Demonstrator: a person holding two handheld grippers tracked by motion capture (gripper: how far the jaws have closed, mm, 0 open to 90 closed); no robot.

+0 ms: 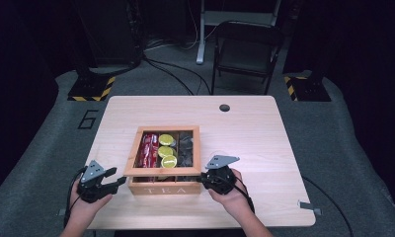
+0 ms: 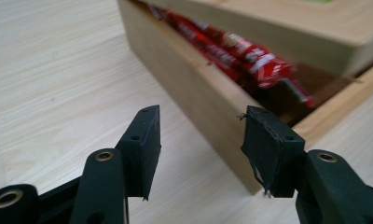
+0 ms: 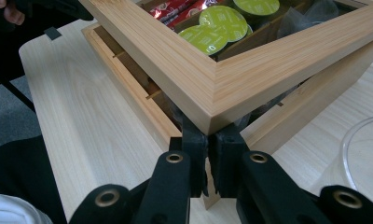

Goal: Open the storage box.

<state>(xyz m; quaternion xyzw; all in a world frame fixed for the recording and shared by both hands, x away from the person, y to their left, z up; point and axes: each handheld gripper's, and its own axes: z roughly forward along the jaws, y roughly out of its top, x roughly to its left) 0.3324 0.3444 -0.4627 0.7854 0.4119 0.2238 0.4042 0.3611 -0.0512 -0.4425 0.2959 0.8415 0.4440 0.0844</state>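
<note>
The right gripper [image 3: 207,154] is clenching the near corner of the lid [image 3: 212,88] and is holding it part-way raised above the tea box [image 1: 164,188], which is sitting at the table's [image 1: 264,133] near middle. The left gripper [image 2: 201,140] is hanging released, just beside the box's left wall. The lid is not fully open yet. Red packets [image 2: 236,51] and green capsules [image 3: 212,28] are lying inside; nothing is blocking the lid's way.

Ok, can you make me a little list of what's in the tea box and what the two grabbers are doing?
box: wooden tea box on the table, lid lifted partway
inside: red packets, green-topped pods, dark packets
right gripper: jaws together under the lid's corner, propping it up
left gripper: open, nothing between, beside the box's left wall
</note>
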